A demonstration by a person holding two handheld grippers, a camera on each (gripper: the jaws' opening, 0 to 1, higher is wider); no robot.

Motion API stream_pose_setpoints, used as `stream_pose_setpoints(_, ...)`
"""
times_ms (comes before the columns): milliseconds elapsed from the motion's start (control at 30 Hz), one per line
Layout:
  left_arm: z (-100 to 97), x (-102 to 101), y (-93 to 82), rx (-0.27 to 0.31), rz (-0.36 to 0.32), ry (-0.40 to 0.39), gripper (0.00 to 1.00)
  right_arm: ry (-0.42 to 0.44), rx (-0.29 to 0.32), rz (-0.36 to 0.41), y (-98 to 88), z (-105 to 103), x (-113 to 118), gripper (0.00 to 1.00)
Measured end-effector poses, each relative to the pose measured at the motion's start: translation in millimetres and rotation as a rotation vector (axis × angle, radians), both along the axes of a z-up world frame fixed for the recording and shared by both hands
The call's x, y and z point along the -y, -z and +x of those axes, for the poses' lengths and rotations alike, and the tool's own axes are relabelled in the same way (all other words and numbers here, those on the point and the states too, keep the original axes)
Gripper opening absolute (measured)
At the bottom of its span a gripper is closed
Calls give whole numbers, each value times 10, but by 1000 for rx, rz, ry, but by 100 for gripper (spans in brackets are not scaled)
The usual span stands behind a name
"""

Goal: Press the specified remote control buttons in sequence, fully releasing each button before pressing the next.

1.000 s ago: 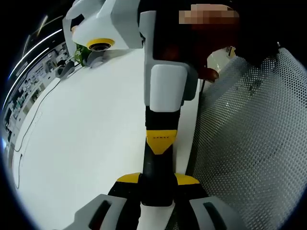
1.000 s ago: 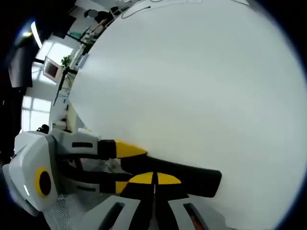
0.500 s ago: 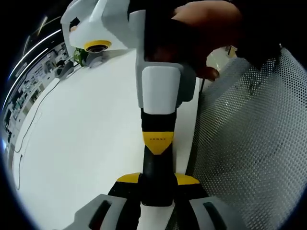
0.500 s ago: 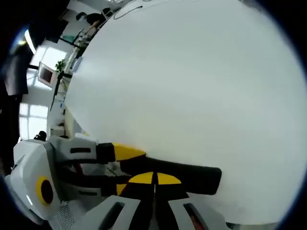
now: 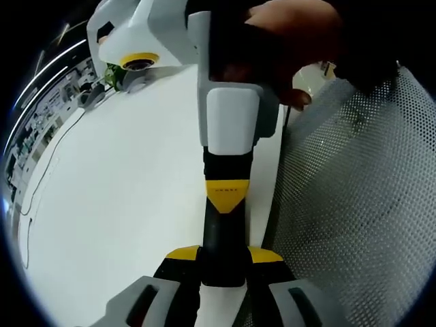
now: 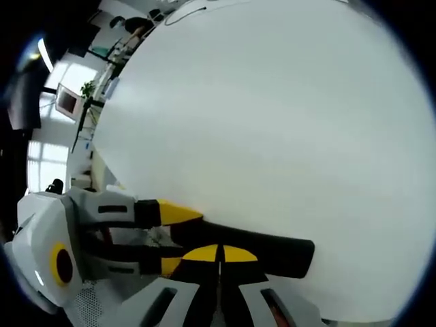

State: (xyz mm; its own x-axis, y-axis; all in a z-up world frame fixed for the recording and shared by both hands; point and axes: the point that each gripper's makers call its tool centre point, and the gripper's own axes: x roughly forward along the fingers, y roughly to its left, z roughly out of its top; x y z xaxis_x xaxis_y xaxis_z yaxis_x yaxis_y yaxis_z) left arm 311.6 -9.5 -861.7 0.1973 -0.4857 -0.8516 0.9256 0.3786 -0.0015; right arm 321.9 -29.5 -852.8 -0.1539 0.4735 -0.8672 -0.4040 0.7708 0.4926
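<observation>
1. Below, in the left gripper view, the left gripper [image 5: 223,256] is seen with its jaws part-way closed and clamped on the near end of the remote control [image 5: 223,235]. The remote is a slim black bar that runs away from the camera over the white table [image 5: 116,204]. The right gripper [image 5: 227,197] is brought down from the top of the view by a hand [image 5: 293,34], and its yellow tip is laid on the remote's upper face. No buttons can be made out. A perforated grey mesh panel [image 5: 354,204] is seen beside the table's edge. A thin cable [image 5: 41,184] lies on the far side of the tabletop.

2. In the right gripper view, the right gripper [image 6: 218,253] is shown with its two yellow tips pressed together and nothing held between them. The tips are set against the remote control [image 6: 272,248], which lies crosswise above the table [image 6: 272,122]. The left gripper [image 6: 176,237] is seen entering from the left, and the remote's end is pinched between its yellow tips.
</observation>
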Motion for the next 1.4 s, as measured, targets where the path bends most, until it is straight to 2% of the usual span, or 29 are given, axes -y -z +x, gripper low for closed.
stream_pose_setpoints(600, 7, 2, 4, 1, -9, 4, 25, -36, 25, 5, -11, -6, -19, 0)
stream_pose_setpoints(700, 4, 0, -1, 1, -11, 5, 25, -38, -7, 39, -21, -57, -90, 0)
stream_pose_setpoints(833, 2, -2, 0, 1, -11, 7, 25, -89, 28, 18, -2, -76, -97, 0)
stream_pose_setpoints(1233, 2, 3, 3, 3, -6, 22, 25, -44, 6, 50, -6, -58, -106, 0)
stream_pose_setpoints(1400, 5, 1, 6, 3, -6, 22, 25, -43, 19, 50, 11, -30, -137, 0)
